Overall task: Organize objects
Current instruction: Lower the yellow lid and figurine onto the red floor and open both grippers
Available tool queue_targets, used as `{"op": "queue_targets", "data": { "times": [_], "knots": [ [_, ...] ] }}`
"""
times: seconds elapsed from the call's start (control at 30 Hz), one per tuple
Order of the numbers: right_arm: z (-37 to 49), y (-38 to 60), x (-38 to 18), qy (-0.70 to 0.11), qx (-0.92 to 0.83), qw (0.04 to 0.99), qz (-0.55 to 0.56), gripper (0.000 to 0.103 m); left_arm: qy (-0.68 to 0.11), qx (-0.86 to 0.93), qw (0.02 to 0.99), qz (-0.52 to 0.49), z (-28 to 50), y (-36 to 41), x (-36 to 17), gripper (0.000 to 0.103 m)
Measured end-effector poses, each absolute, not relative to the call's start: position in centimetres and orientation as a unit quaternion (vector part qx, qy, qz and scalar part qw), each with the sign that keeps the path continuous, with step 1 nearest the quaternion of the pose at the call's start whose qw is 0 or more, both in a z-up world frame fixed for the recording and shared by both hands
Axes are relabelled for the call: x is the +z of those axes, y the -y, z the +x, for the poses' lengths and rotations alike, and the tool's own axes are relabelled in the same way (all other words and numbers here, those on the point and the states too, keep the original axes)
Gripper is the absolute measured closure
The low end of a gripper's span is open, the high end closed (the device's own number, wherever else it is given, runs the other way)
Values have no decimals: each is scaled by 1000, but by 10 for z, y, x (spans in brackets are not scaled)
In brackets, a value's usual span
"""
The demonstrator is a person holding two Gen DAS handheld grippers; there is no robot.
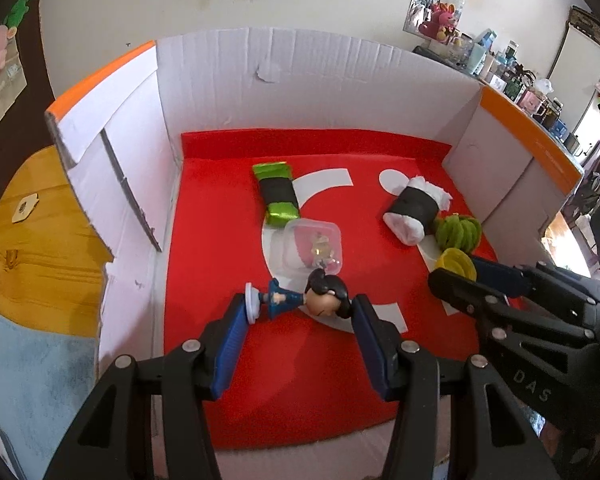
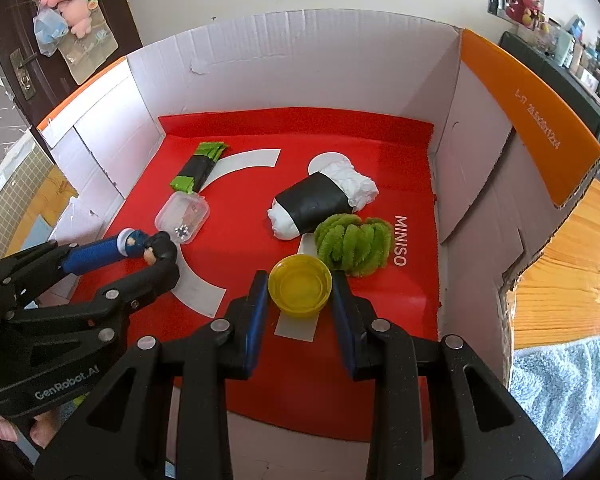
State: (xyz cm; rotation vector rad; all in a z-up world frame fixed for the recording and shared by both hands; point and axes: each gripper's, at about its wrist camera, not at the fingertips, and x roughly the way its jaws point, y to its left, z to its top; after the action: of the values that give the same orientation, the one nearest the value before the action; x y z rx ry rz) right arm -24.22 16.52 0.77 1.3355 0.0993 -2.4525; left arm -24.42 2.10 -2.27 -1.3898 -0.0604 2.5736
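Inside the open cardboard box, on its red liner, a small figurine with black hair and a blue outfit is lying on its side between the pads of the left tongs, which are gripping it lengthwise, one pad on its white base and the other against its head. The right tongs are closing narrowly on a yellow bottle cap, its open side facing up, near the front of the liner. Just behind the figurine a clear plastic container is sitting, and beyond it a green packet with a black band is lying. A white bundle wrapped in a black band is resting beside a fuzzy green scrunchie-like ring, which is lying just behind the cap.
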Motion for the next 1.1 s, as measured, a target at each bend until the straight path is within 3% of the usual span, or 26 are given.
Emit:
{"op": "queue_targets", "data": {
  "times": [0.7, 0.8, 0.93, 1.1],
  "knots": [
    [-243, -165, 7, -29, -863, 176, 473, 73, 26, 878, 112, -465, -245, -16, -18, 45],
    [-243, -166, 7, -22, -861, 180, 475, 71, 24, 880, 111, -462, -243, -16, -15, 41],
    [-242, -165, 7, -20, -862, 180, 474, 59, 25, 882, 111, -458, -240, -14, -12, 39],
    [-241, -166, 7, -17, -862, 181, 474, 58, 22, 883, 111, -456, -238, -15, -10, 39]
  ]
}}
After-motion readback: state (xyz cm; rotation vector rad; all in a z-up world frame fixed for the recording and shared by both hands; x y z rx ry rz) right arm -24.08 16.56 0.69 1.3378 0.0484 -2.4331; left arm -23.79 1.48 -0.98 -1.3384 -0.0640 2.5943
